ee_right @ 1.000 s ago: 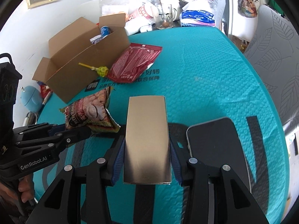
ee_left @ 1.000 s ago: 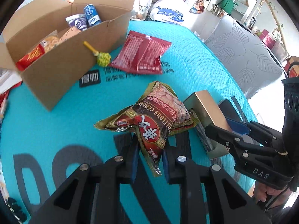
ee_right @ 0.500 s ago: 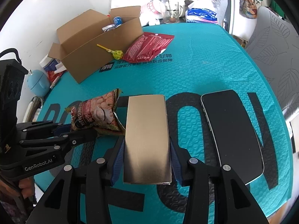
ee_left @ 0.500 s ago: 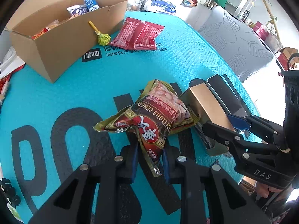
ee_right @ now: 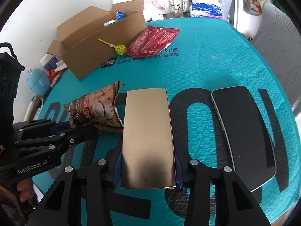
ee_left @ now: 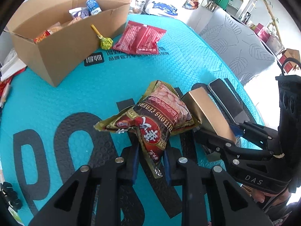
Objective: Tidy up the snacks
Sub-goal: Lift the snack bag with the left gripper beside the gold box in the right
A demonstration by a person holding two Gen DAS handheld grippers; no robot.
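Far ahead and to the left of the left hand-held gripper (ee_left: 150, 162), an open cardboard box (ee_left: 62, 50) stands on the teal-covered bench (ee_left: 56, 98), with a blue can (ee_left: 93, 6) and other packets inside. A yellow-green lollipop (ee_left: 106, 43) leans against the box's front wall, and a red snack packet (ee_left: 140, 38) lies just to its right, touching the box's corner.

The left hand-held gripper is pinching the lower end of a red-and-gold nut bag (ee_left: 154, 118), its blue pads pressed on the crumpled foil from both sides; the bag rises ahead of the fingers, above the bench.

Immediately right of the bag, and touching it in both views, is a gold box (ee_right: 148, 139). The right hand-held gripper (ee_right: 148, 167) clamps that box by its long sides, with blue pads showing at either edge near its rear end. The box points forward from the fingers.

To the right of the right hand-held gripper, a black phone (ee_right: 244, 130) lies flat, screen up, on the bench, close beside the gold box but apart from it.
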